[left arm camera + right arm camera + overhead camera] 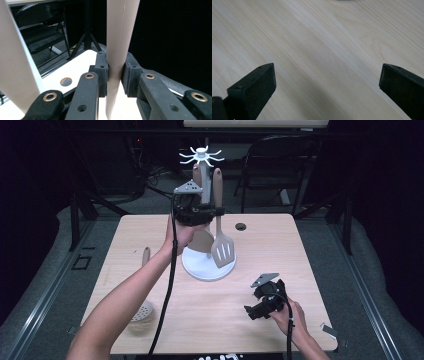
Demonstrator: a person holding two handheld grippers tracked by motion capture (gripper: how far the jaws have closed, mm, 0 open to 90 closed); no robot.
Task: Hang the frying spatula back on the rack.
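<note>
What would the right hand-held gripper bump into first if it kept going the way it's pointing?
Probably the wooden table. The right hand-held gripper has its jaws wide open with nothing between them, and its own view looks down onto bare tabletop. How near the tips are is hard to judge.

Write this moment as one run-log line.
left gripper: shut on utensil handle | right gripper: open above table | rack: slotted spatula hanging

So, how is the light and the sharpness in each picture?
High view: the table is brightly lit, the surroundings nearly black. Left gripper view: the clamped handle is pale and soft-edged, the background dark. Right gripper view: evenly lit wood grain, the open pads slightly blurred.
</note>
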